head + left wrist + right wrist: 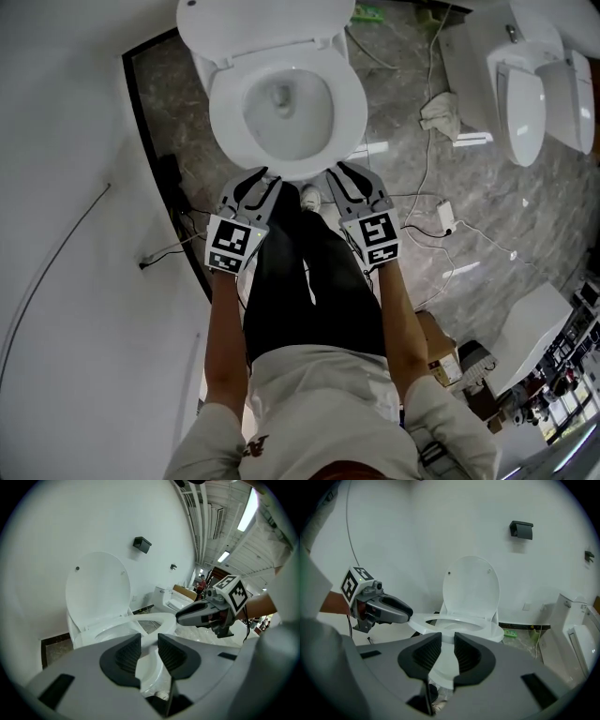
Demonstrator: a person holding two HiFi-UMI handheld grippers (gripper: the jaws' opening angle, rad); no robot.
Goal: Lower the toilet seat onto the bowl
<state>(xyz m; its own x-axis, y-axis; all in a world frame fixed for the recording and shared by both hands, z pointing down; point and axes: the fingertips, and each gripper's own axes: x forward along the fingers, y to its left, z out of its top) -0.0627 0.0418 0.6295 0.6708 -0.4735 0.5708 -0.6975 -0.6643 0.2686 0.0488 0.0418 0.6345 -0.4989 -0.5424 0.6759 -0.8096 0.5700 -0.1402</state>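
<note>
While the fingers (125, 657) of the left gripper (150, 641) stand moderately apart, only the white front of the bowl (146, 672) shows through the gap and nothing is pressed between the pads. The fingers (467, 654) of the right gripper (447, 641) are the same: parted, somewhat narrower, and holding nothing. Both gaps open sideways, so neither could pinch the flat rim ahead.

From the head view, both sets of fingertips sit just at the front edge of the toilet seat (354, 117), one on each side of its nose. Whether they touch it cannot be told.

The seat looks level in both gripper views and appears to lie on the bowl, while the lid (262, 23) stands upright behind it. I judge the lowering itself to be done or all but done, and the step in hand to be the let-go at the front rim.

The next move probably calls for little. Check that the ring rests flat all round, then draw both grippers straight back toward the body without catching the rim.

Both grippers tilt forward and down, marker cubes uppermost and roughly abreast. The left forearm (225, 328) and right forearm (403, 319) reach out nearly parallel on either side of the person's legs, above the marbled floor (403, 141).
</note>
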